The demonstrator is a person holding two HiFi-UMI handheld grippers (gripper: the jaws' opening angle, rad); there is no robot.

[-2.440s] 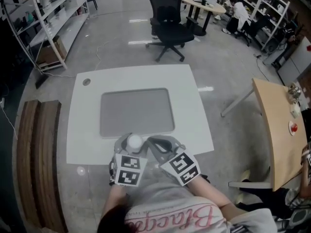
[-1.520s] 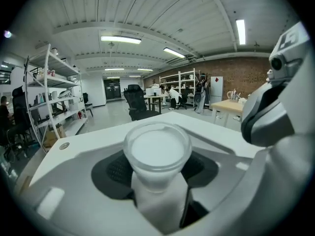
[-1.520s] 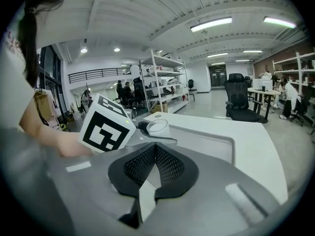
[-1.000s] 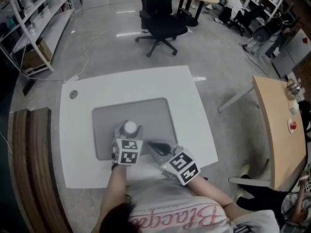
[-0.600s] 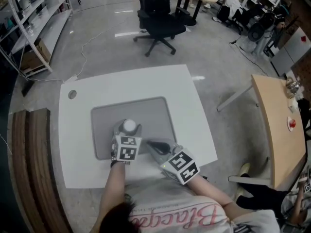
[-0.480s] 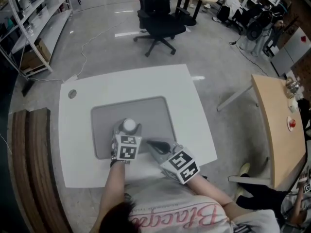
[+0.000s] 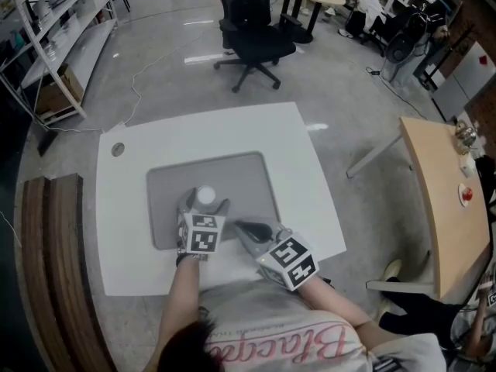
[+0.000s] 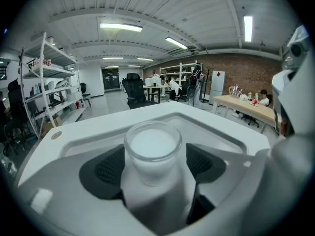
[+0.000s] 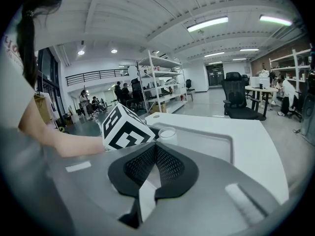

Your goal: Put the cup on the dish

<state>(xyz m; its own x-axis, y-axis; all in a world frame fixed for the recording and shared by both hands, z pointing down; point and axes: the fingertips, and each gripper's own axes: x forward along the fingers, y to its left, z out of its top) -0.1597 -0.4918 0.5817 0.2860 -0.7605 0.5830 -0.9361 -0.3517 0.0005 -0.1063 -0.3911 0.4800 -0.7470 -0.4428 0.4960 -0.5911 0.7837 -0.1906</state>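
Note:
A white cup (image 7: 204, 196) with a round open rim stands upright on the grey rectangular dish (image 7: 232, 177), near its front left part. My left gripper (image 7: 205, 205) is around the cup (image 8: 152, 151) with its jaws opening; the dark pads (image 8: 109, 167) stand a little off the cup's sides. My right gripper (image 7: 240, 225) rests shut just right of it over the dish's front edge, its pads (image 9: 170, 166) pressed together on nothing. The cup (image 9: 167, 133) shows beyond the right jaws, beside the left gripper's marker cube (image 9: 125, 127).
The dish lies sunk in a white table (image 7: 302, 169). A black office chair (image 7: 252, 29) stands behind the table, a wooden table (image 7: 446, 200) to the right, a wooden bench (image 7: 46, 270) to the left, and shelving (image 7: 54, 29) at the far left.
The left gripper carried the cup from the table's near edge forward onto the grey dish. In the last half second its jaws have spread wider around the cup. The right gripper stayed put.

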